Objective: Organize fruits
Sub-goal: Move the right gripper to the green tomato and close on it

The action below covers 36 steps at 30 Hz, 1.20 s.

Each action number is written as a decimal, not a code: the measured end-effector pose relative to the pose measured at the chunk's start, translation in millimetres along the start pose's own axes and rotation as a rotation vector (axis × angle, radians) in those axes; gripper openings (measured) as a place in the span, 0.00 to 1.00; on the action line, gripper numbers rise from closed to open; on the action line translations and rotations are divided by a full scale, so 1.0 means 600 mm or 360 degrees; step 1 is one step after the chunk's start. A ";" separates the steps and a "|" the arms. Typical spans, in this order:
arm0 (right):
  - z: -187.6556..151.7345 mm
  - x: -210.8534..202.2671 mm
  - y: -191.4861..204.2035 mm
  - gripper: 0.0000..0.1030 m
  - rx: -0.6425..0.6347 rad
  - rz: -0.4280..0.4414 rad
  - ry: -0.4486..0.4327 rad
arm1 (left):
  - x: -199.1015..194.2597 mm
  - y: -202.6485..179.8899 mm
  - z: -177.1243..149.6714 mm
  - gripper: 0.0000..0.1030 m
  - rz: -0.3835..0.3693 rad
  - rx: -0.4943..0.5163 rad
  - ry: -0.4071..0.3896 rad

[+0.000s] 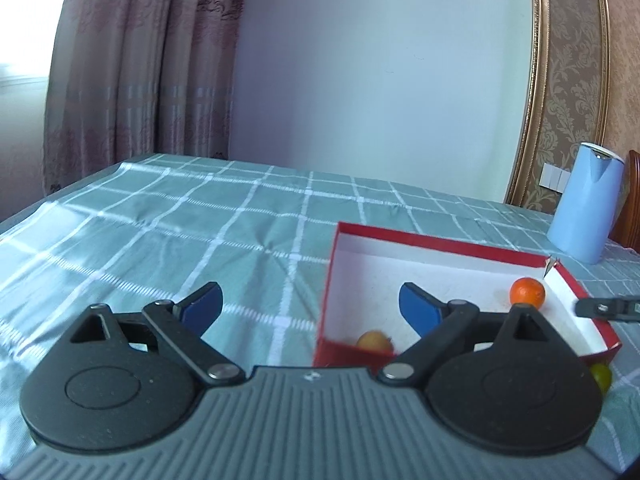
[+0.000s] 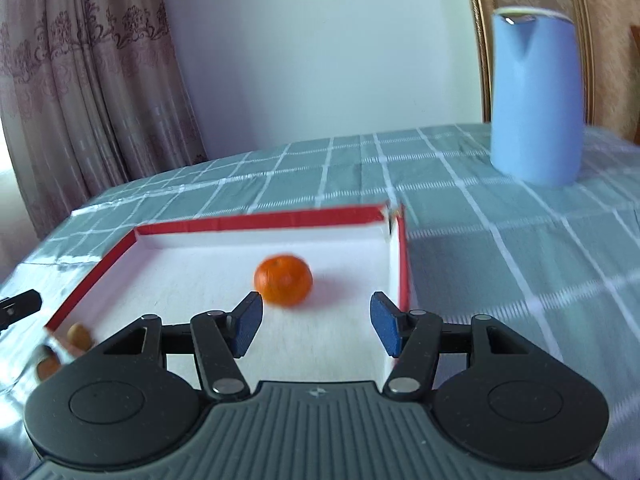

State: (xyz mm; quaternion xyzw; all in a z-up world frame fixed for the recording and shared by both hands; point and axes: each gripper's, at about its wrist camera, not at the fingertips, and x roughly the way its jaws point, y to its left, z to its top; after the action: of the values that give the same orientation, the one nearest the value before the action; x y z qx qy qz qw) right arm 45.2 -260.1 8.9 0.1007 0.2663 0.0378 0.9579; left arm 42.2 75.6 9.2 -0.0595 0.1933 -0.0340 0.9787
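Two grippers angled slightly down over the red box (image 2: 256,220): left gripper (image 1: 310,308) spread wide, empty; right gripper (image 2: 316,324) half-open, empty, behind the orange (image 2: 283,280).

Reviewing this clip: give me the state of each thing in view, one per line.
red box: open, lidless, on the tablecloth.
orange: loose inside the box.
yellowish fruit: in the box's near corner.
green fruit: outside the box.
blue jug: upright.
left gripper: open, empty.
right gripper: open, empty.
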 end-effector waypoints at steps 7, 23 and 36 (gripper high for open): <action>-0.062 -0.108 -0.018 0.58 -0.0038 0.0044 -0.0183 | -0.015 0.010 -0.012 0.94 0.0004 0.0012 0.0001; -0.102 -0.092 0.044 0.59 -0.0395 0.0025 -0.0056 | -0.009 0.005 -0.014 0.97 0.0020 0.0037 0.0035; -0.092 -0.052 0.052 0.43 -0.0361 0.0062 0.0090 | -0.005 0.004 -0.017 1.00 0.0015 0.0053 0.0053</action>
State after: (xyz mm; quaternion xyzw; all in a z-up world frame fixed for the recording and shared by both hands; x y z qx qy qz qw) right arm -10.7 -224.1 -14.7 -0.0043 0.2852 0.0891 0.9543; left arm 35.6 77.2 0.8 -0.0418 0.2093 -0.0334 0.9764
